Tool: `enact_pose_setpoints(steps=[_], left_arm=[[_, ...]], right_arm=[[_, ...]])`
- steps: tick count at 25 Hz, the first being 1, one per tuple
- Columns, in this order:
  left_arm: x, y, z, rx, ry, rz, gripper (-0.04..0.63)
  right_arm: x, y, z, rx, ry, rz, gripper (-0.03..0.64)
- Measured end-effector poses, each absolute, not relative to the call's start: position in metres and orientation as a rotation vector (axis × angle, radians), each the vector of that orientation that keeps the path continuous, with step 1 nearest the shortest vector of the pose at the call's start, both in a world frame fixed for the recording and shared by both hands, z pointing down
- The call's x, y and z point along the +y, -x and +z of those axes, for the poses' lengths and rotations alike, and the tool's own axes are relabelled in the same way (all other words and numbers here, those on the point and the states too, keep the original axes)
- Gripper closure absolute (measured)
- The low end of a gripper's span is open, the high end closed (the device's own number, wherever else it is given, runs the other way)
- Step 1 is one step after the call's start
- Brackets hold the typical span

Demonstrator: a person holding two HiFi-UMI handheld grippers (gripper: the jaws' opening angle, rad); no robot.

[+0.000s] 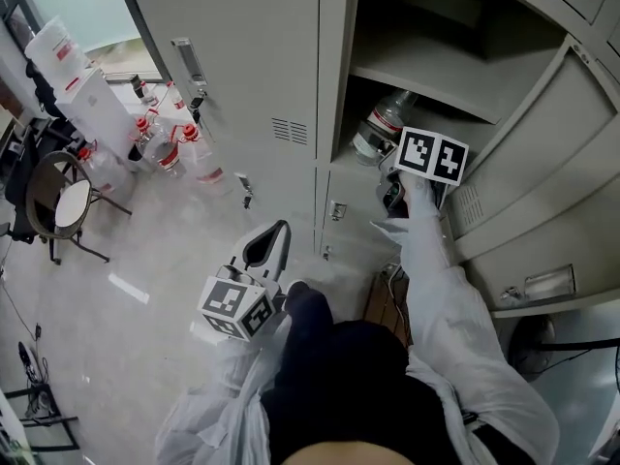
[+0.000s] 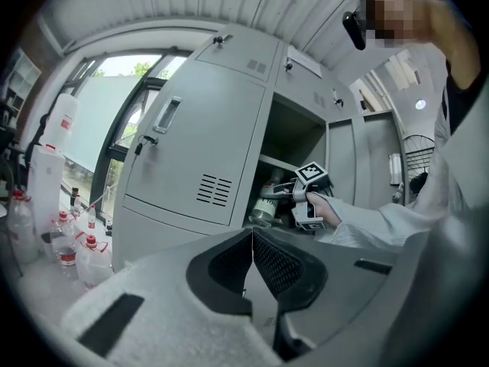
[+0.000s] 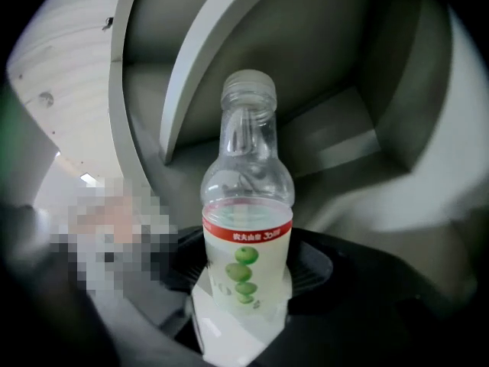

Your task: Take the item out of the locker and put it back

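The person's white sleeve (image 1: 441, 308) fills the bottom of the head view, and just above it, at lower centre, the left gripper (image 1: 276, 232) is held out in front of the grey locker (image 1: 334, 76). In the left gripper view its jaws are seen pressed together at the tips (image 2: 252, 239), with nothing between them.

The right gripper (image 1: 392, 163) is reached into the open compartment at centre right, beneath the shelf (image 1: 436, 80), with the open door (image 1: 542, 143) swung out towards the right edge. Its jaws are set at a middling width and clamped on the bottle (image 3: 246, 205) — the dark pads are pressed against both sides of the labelled lower body, as the right gripper view (image 3: 246, 274) shows.

The bottle (image 1: 380, 124) is clear plastic with a red band and green apples on its label. It is seen tilted at the mouth of that lower compartment, neck pointing inward; whether it rests on the compartment floor cannot be told. From the left gripper view it (image 2: 267, 201) is visible just left of the right gripper.

At the upper left of the head view, red-capped bottles (image 1: 174, 148) are gathered on the floor beside the closed door (image 1: 242, 56) — a chair (image 1: 58, 201) stands further left.
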State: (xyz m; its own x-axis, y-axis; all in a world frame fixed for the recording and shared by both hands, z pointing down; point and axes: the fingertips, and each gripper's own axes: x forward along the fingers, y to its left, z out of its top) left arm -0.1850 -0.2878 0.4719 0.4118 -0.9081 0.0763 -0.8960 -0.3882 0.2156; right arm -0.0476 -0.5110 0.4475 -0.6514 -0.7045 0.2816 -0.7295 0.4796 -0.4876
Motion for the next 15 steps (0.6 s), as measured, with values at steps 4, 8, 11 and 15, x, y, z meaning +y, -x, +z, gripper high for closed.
enact_pose_setpoints(steps=[4, 8, 11, 15], left_arm=[[-0.281, 0.189, 0.473, -1.598, -2.438, -0.079, 0.588], [-0.279, 0.194, 0.471, -1.576, -2.460, -0.067, 0.588], [-0.278, 0.200, 0.467, -1.551, -2.484, -0.043, 0.588], [-0.272, 0.215, 0.468, -1.509, -2.491, -0.015, 0.588]], right_arm=[[-0.497, 0.052, 0.448, -2.711, -1.223, 1.064, 0.310], [-0.484, 0.059, 0.450, -2.723, -1.170, 1.171, 0.310], [-0.471, 0.065, 0.450, -2.727, -1.124, 1.279, 0.310], [-0.446, 0.071, 0.452, -2.712, -1.074, 1.435, 0.308]])
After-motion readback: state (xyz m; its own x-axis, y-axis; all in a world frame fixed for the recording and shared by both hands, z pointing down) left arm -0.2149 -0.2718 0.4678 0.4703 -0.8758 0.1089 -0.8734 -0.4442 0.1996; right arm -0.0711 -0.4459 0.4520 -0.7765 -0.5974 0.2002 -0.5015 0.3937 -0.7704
